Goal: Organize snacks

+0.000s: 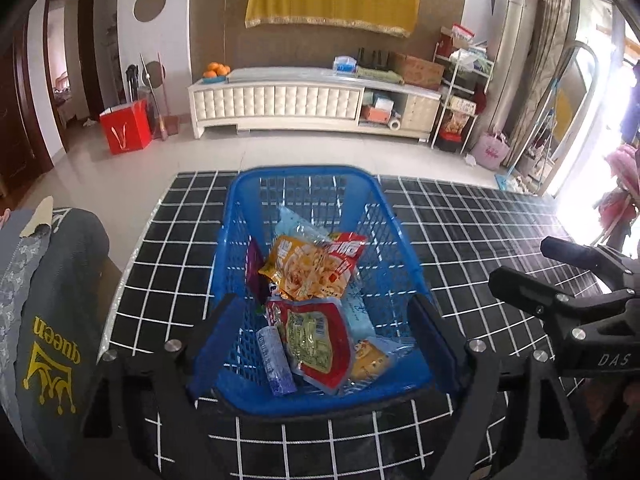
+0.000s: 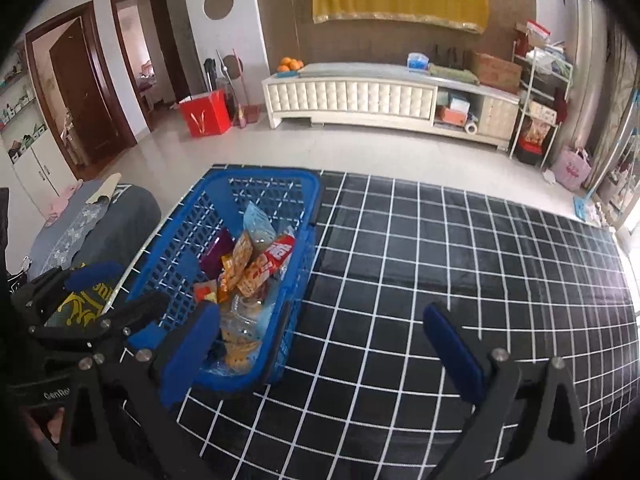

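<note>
Two grippers (image 1: 324,328) (image 2: 324,344) agape; one basket (image 1: 236,216), several snacks (image 1: 316,336).

Counter (image 2: 460,264) has a black cloth with a white grid. Blue basket (image 1: 236,216) sits directly on it, near the left edge. Rest of the cloth is bare.

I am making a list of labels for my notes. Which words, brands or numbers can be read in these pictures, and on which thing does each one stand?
"queen", upside down, in yellow under a crown: grey fabric cushion.
"DAS": black body of the right gripper.
"GenRo", cut off at the edge: black body of the left gripper.
Print on the snack packets in the blue plastic mesh basket: too blurred to read.
</note>
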The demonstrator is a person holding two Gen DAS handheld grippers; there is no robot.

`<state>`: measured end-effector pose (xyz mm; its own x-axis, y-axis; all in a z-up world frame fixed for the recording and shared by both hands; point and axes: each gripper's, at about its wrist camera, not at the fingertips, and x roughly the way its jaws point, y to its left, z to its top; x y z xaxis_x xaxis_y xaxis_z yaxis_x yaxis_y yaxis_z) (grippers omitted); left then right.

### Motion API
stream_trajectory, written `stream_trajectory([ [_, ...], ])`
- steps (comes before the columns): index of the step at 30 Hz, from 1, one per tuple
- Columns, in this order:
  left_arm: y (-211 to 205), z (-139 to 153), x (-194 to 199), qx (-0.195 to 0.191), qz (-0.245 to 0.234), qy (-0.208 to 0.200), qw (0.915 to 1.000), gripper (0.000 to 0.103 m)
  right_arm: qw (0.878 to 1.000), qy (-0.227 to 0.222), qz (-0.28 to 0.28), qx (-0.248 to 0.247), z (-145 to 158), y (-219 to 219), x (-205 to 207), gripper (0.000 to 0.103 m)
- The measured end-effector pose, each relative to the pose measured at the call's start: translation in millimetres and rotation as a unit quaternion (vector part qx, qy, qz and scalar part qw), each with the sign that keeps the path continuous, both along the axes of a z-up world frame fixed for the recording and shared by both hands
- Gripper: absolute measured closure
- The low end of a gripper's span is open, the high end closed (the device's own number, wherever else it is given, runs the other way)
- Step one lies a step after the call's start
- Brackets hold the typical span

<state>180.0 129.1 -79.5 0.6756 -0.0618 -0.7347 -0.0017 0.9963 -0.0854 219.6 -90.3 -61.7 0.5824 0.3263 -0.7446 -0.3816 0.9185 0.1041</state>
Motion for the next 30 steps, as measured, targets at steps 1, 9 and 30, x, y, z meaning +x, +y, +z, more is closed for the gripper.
stream_trajectory([
  [1,-1.2,5.6,-5.9,0.001,0.000,-0.007,1.0000,0.021,1.000,-0.005,-0.001,0.001,4.6,-1.9,-4.8,0.000],
  [9,-3.4,31.6,-38.1,0.000,0.007,-0.035,0.9994,0.021,0.999,-0.033,0.002,0.004,27.6,-6.0,-34.9,0.000],
  [30,-42.2,87.1,-149.8,0.012,-0.013,-0.140,0.9900,0.011,0.990,-0.138,-0.015,0.024,73.2,-35.1,-142.3,0.000],
])
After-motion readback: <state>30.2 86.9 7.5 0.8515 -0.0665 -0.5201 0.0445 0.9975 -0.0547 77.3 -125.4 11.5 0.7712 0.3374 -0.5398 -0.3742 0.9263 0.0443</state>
